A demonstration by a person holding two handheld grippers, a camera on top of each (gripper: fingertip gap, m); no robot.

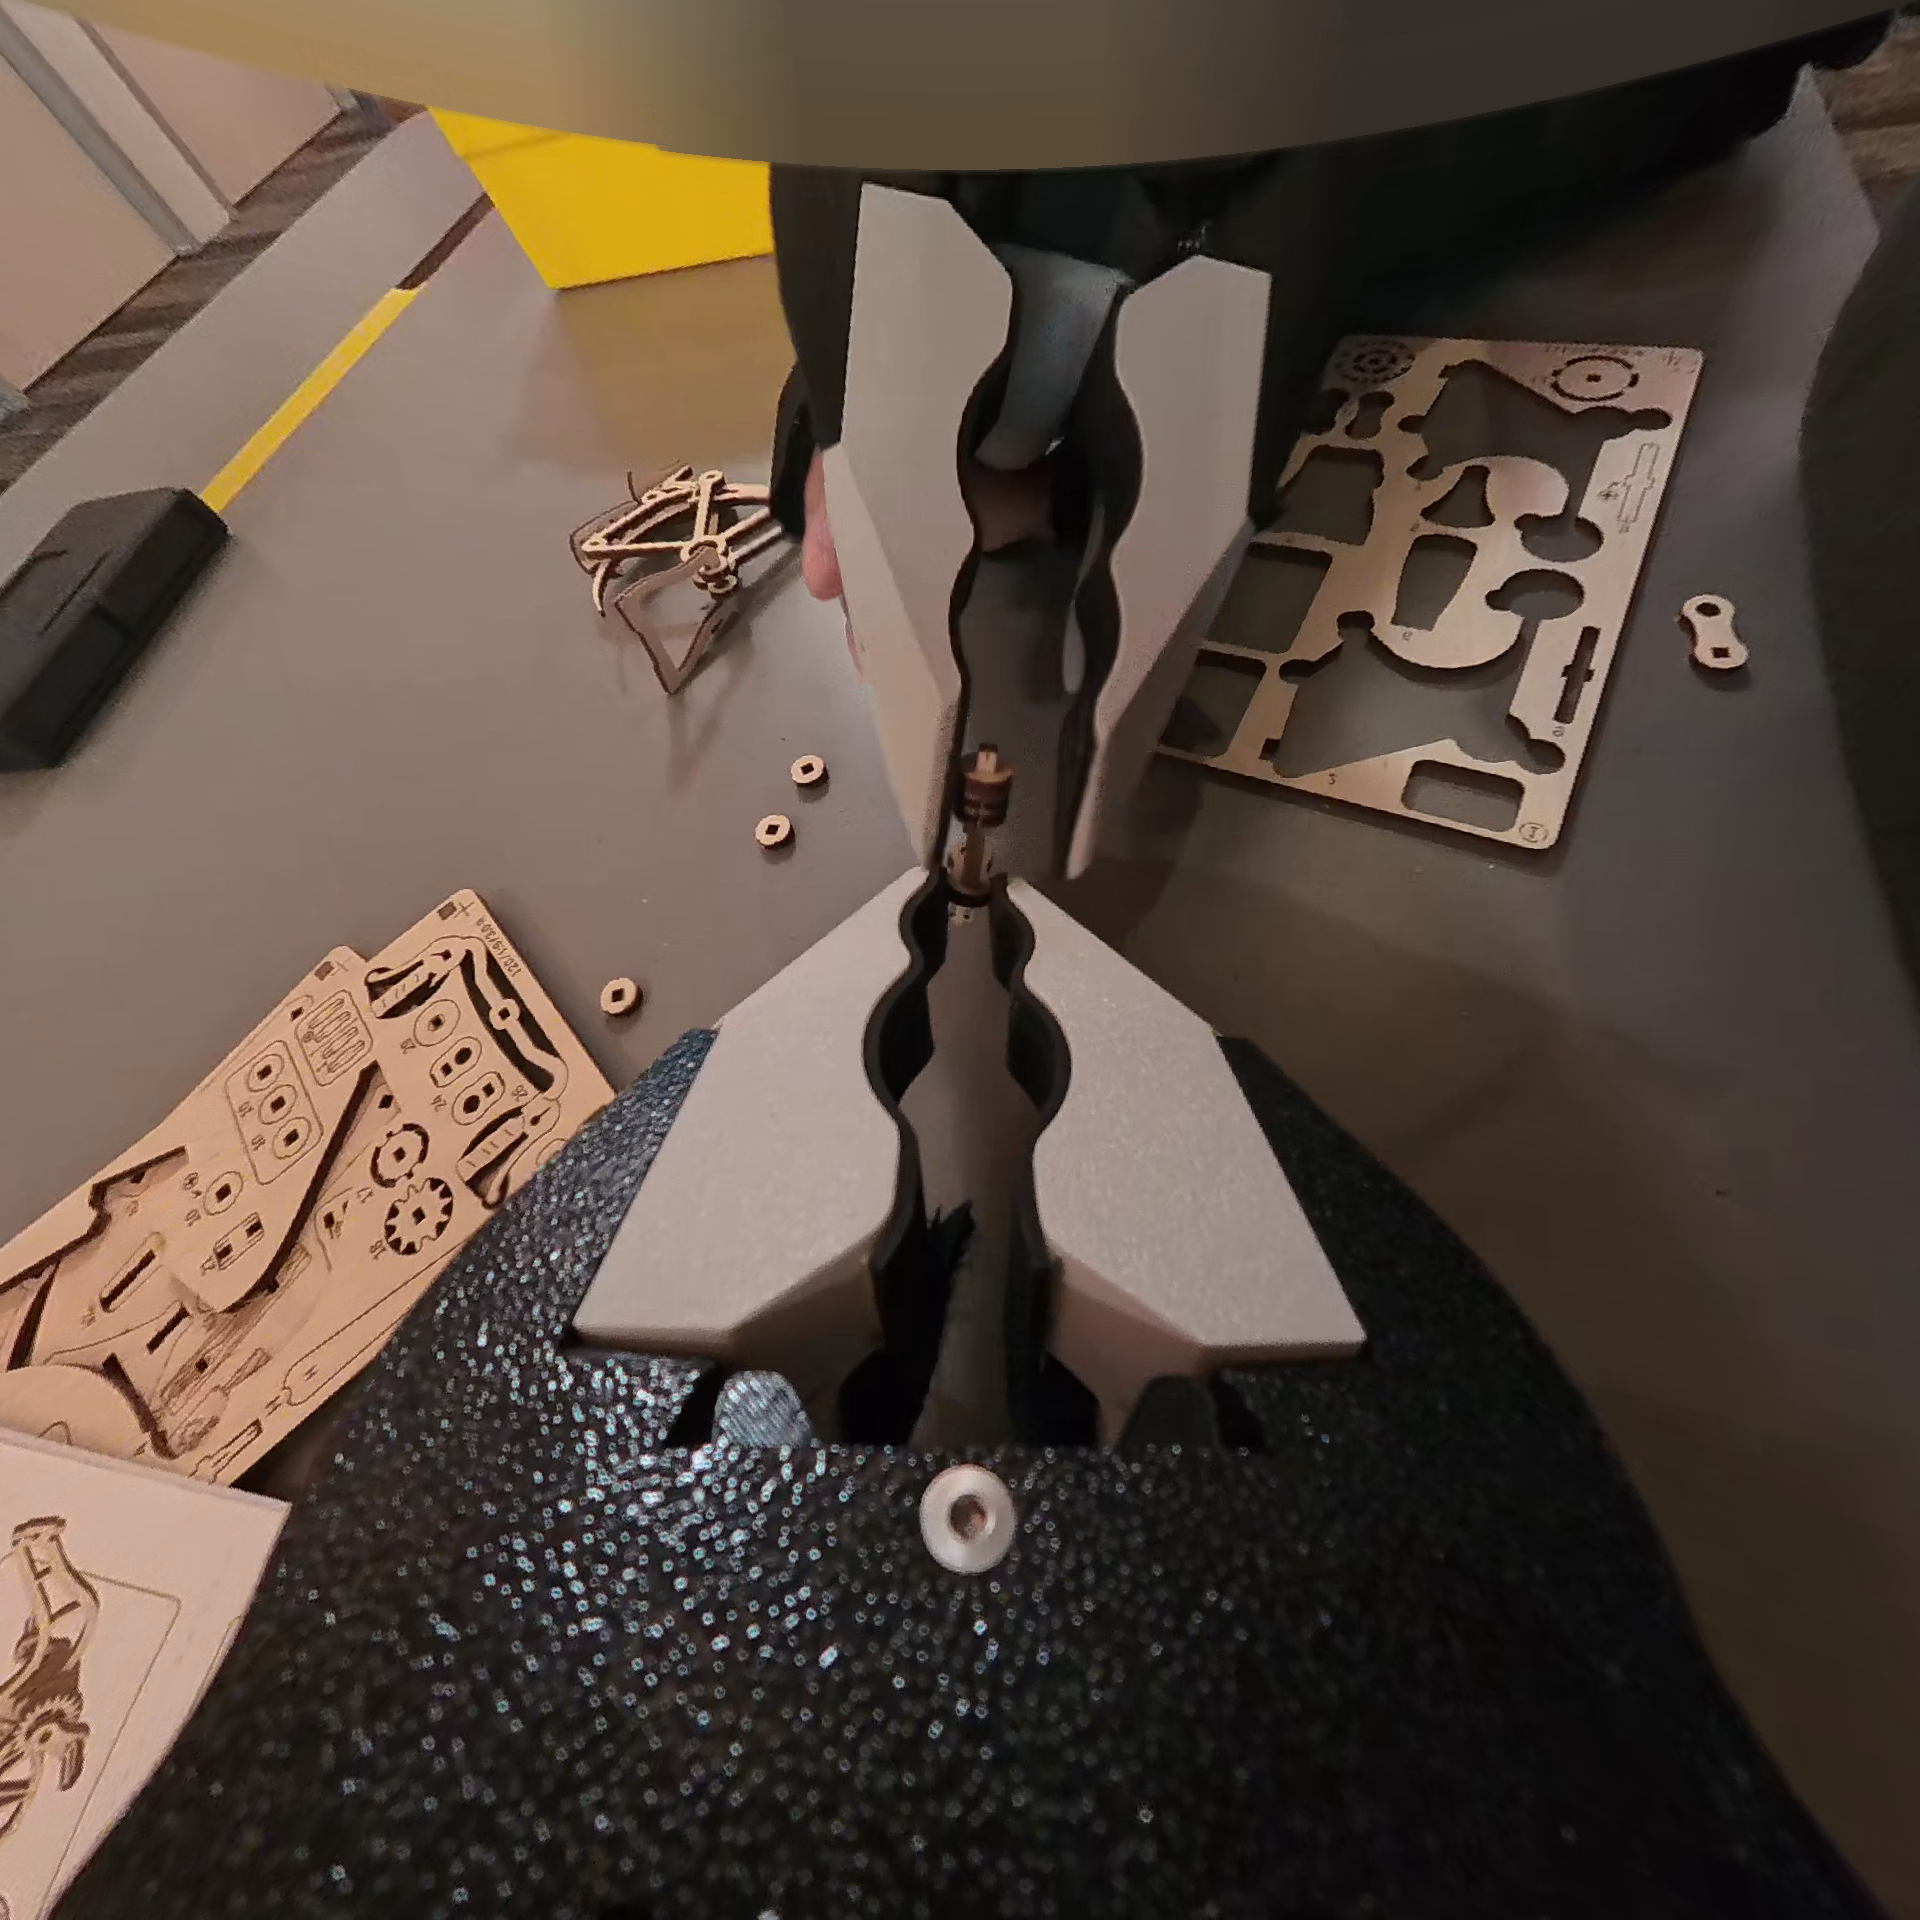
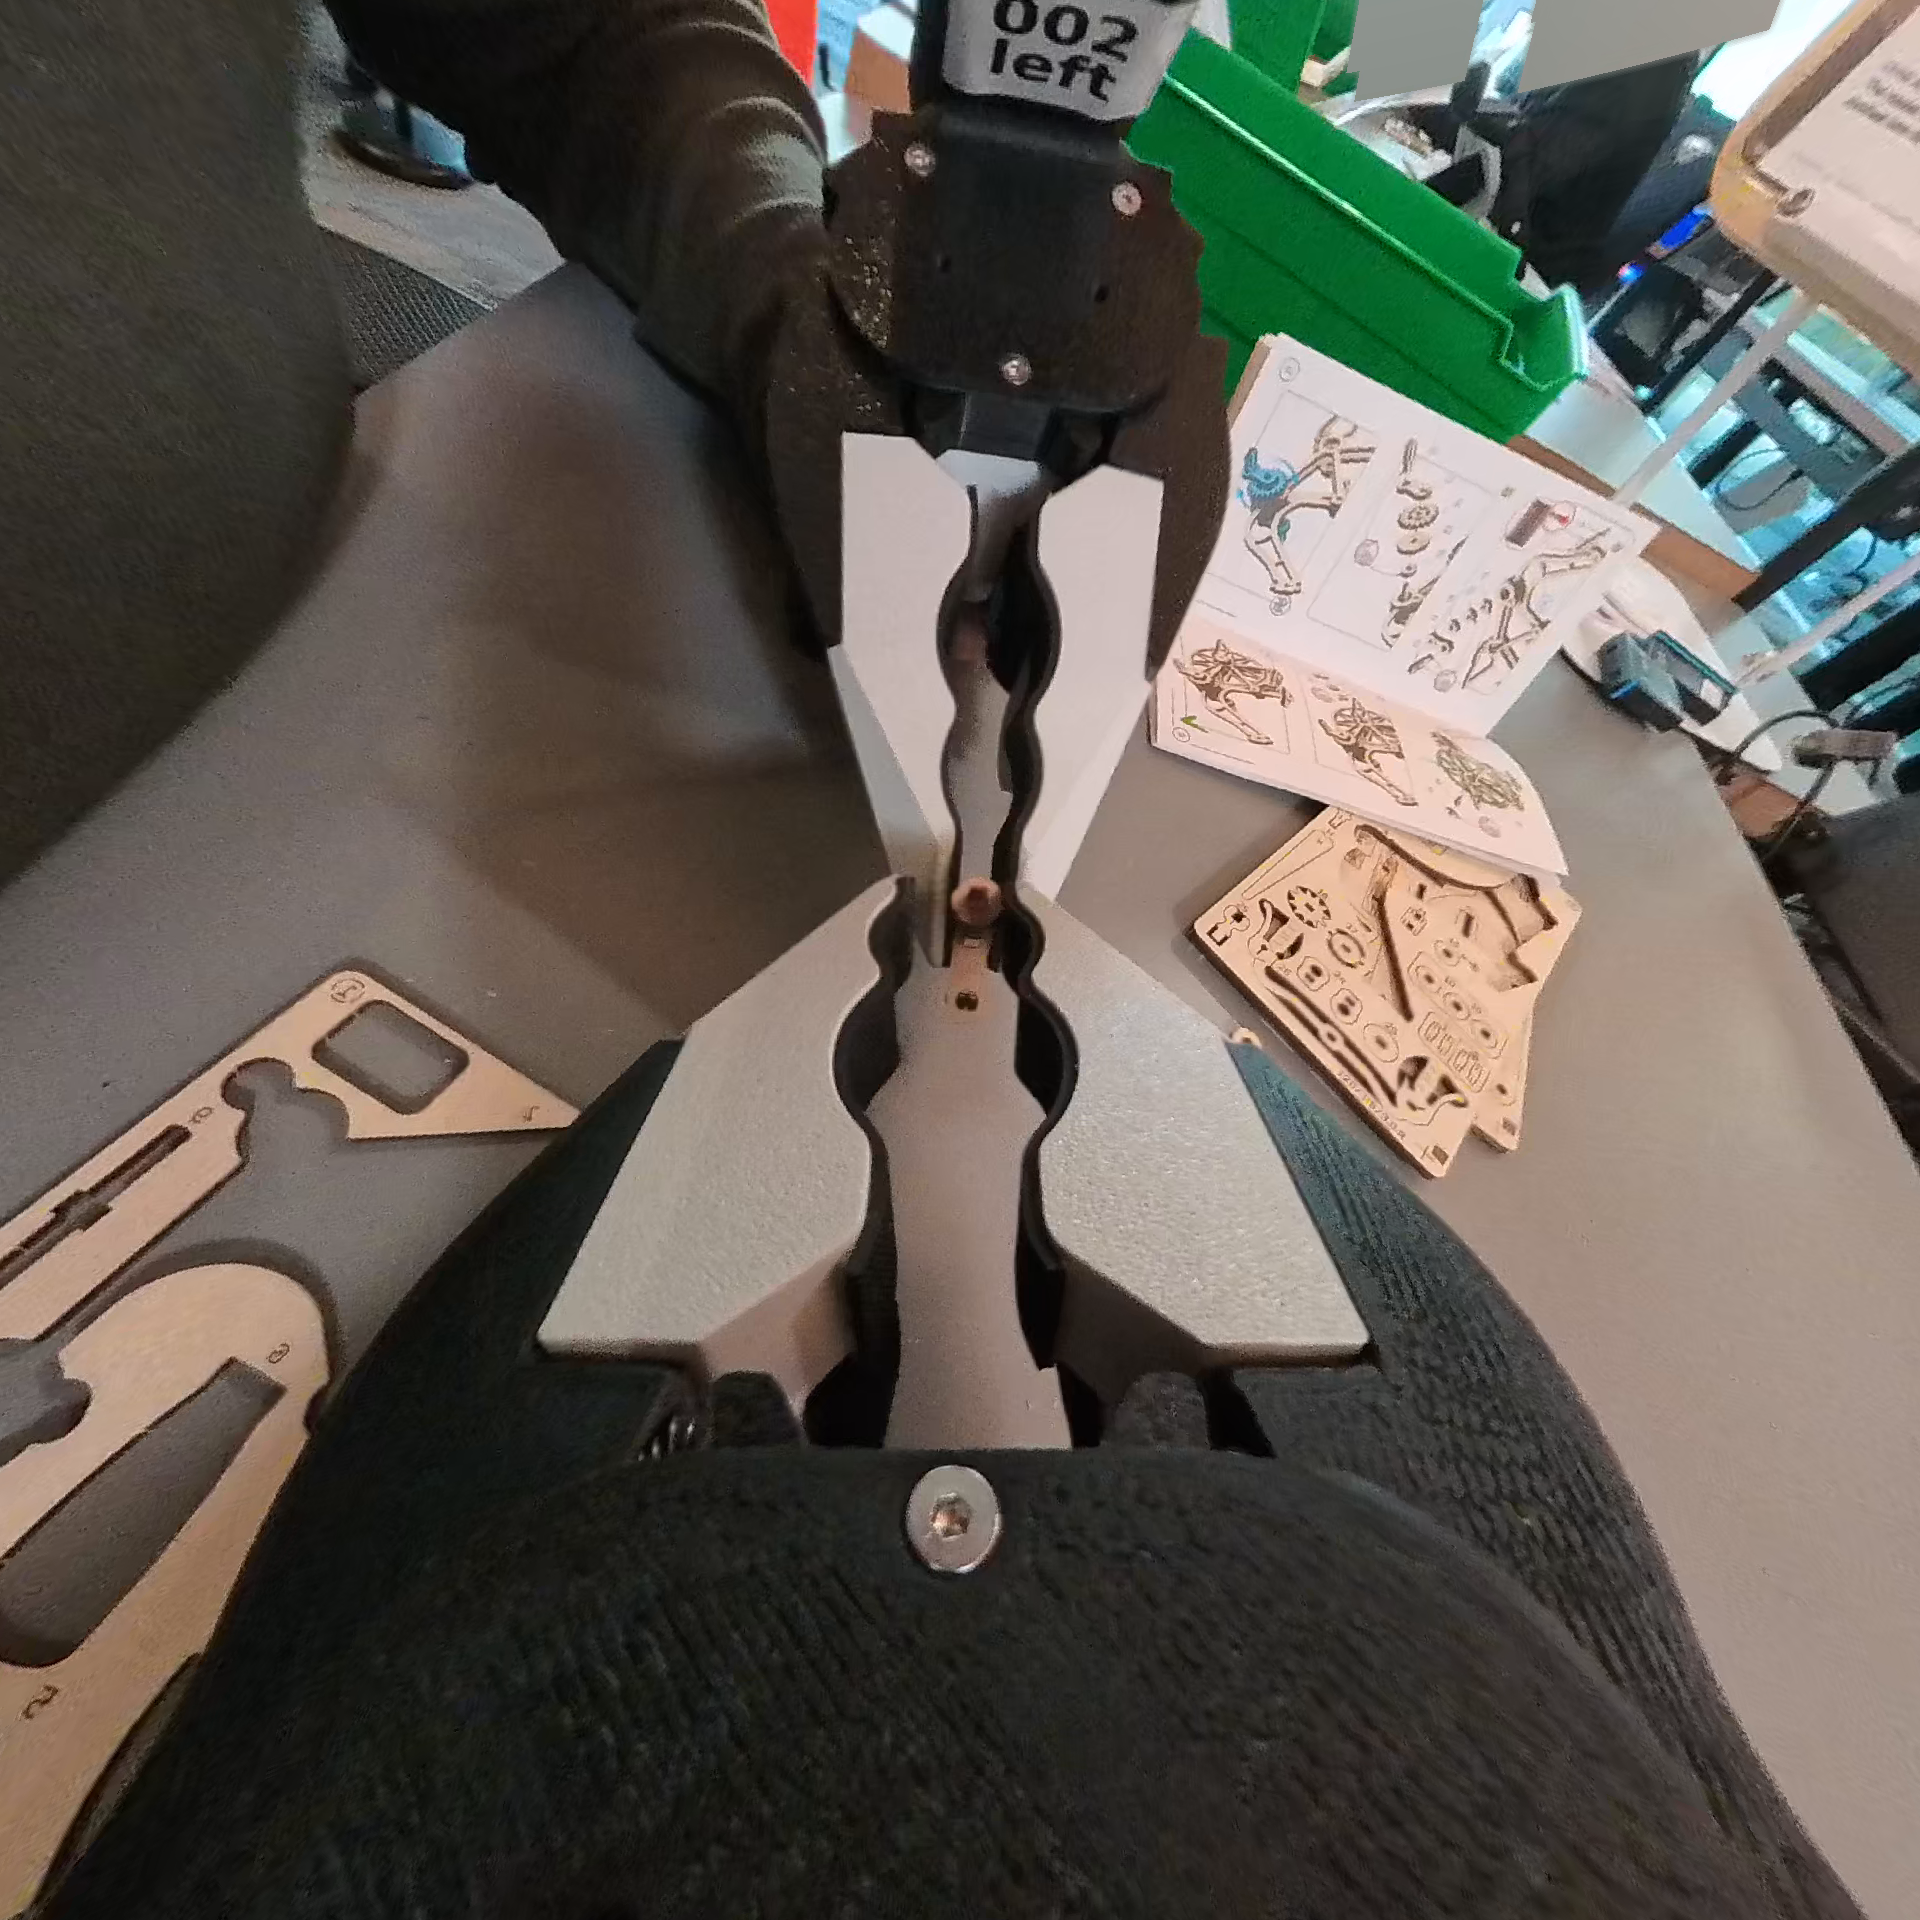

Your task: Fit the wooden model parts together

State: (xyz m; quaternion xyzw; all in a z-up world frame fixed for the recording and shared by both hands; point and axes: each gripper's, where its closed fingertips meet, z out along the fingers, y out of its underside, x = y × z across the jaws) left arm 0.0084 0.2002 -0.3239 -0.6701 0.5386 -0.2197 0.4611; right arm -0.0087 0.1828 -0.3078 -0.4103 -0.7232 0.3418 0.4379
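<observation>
Three loose washers [image 1: 807,770], two grippers [image 1: 964,891]

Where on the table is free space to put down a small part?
Bare table lies between the black box and the half-built model. Crowded: loose washers, part sheets and the empty sheet near the grippers.

Grey table [image 1: 436,644] with wooden part sheets [image 1: 281,1143], loose washers [image 1: 774,829], instruction booklet [image 2: 1382,613]

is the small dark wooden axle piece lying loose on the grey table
No, the small dark wooden axle piece is held off the grey table at the left gripper fingertips.
</observation>
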